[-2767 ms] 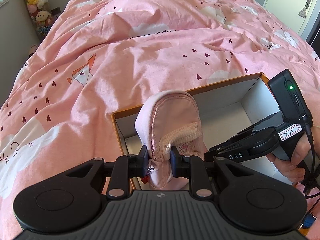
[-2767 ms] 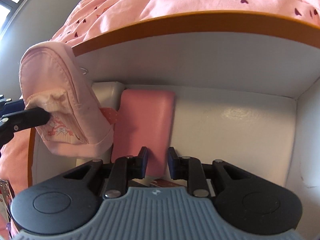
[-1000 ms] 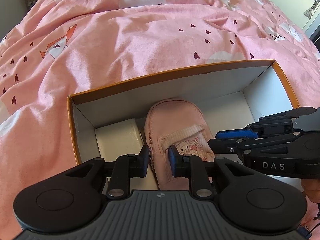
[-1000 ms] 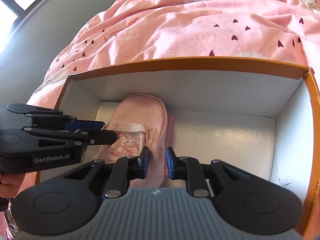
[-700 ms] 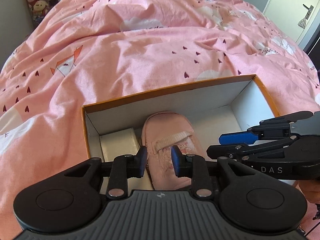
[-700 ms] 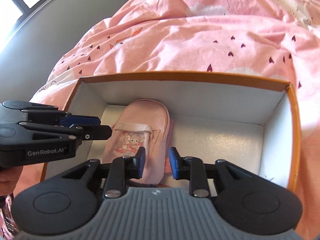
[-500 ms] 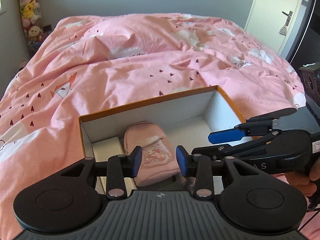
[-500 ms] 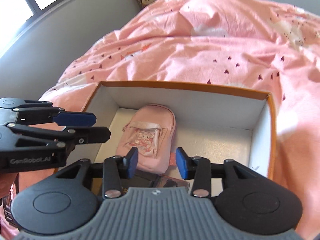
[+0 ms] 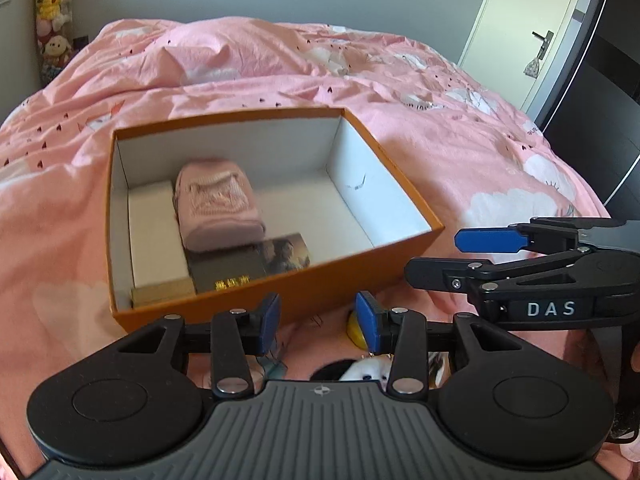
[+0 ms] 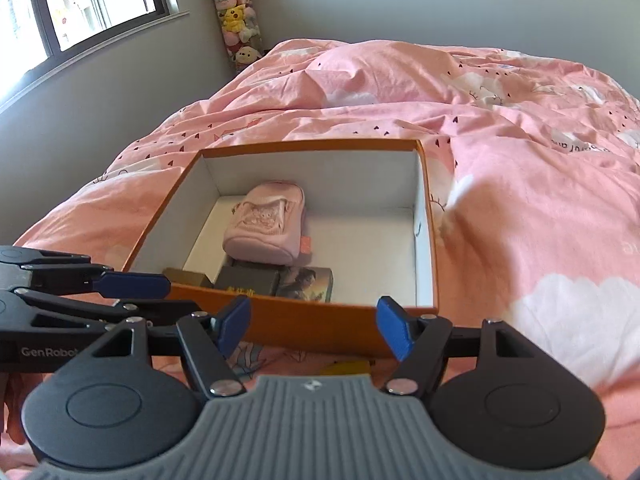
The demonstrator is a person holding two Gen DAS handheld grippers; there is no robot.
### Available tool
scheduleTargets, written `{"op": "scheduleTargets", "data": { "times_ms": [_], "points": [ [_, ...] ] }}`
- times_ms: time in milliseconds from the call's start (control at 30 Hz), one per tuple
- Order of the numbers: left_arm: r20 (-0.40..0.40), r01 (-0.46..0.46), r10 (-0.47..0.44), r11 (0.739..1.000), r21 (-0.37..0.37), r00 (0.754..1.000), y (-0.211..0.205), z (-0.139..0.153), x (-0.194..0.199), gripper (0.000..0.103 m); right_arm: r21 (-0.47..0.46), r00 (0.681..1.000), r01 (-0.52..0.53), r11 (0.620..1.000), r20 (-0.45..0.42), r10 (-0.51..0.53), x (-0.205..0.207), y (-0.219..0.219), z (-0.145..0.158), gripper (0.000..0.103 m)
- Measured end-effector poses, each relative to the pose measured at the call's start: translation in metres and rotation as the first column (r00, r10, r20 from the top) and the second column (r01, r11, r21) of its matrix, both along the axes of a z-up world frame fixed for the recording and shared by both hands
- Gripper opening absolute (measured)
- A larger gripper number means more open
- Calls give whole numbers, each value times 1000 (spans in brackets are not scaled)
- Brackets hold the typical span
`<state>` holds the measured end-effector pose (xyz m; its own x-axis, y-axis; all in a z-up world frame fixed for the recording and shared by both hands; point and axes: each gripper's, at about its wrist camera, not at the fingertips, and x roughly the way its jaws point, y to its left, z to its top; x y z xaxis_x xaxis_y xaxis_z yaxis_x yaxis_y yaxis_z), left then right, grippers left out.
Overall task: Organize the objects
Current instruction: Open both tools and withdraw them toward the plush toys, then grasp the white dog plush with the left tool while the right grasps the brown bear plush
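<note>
Pink pouch (image 9: pixel 218 204) lay released inside the orange box (image 9: pixel 400 184), ahead of both withdrawn tools. Left hand-held gripper (image 9: pixel 318 322) and right hand-held gripper (image 10: pixel 314 330) were opening, empty. Yellow item (image 9: pixel 355 334) below likely came next.

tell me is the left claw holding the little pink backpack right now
No, the small pink backpack lies inside the orange box, while the left claw is opening outside it with nothing between its pads.
</note>
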<state>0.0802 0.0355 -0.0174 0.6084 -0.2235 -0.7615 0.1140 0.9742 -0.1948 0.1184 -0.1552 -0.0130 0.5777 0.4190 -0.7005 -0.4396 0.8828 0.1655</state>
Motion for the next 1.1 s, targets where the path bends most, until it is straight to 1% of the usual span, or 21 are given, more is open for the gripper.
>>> {"op": "scheduleTargets", "data": {
  "times_ms": [67,200,267,367,433,500,533,600,767,867,1033,1100],
  "points": [
    [-22,7,-6,1000,9,1000,-6,-9,-7,48,-3,1000,-8,1000,-25,8,-13,-5,-5,71],
    [-57,22,-20,999,26,998,-17,-21,-24,48,-29,999,33,999,-33,-33,-38,-10,-7,71],
    [-71,19,-17,999,33,997,-19,-25,-29,48,-75,997,68,995,-16,-69,-49,-10,-7,71],
    [-85,12,-8,999,45,996,-23,-29,-37,48,-163,992,127,978,6,-128,-67,-9,-8,71],
    [-83,6,-1,998,58,997,-23,-29,-40,48,-186,987,153,971,-14,-158,-75,-12,-10,72],
    [-89,-6,11,998,59,996,-22,-30,-41,48,-182,982,170,968,-46,-181,-81,-16,-12,78],
    [-95,-12,17,998,55,995,-21,-31,-41,48,-181,979,180,967,-64,-195,-84,-18,-13,80],
    [-111,-19,24,999,47,994,-20,-34,-41,48,-187,972,191,964,-99,-212,-86,-19,-18,80],
    [-145,-26,30,999,31,989,-19,-40,-41,48,-209,957,172,963,-197,-214,-81,-14,-39,81],
    [-160,-29,33,999,29,987,-18,-43,-40,48,-222,952,137,965,-239,-190,-78,-7,-49,81],
    [-176,-29,34,999,27,984,-18,-46,-39,48,-280,959,69,957,-246,-141,-78,8,-59,80],
    [-179,-29,34,999,27,983,-18,-46,-39,48,-296,962,52,954,-243,-128,-77,12,-61,78]
  ]
}}
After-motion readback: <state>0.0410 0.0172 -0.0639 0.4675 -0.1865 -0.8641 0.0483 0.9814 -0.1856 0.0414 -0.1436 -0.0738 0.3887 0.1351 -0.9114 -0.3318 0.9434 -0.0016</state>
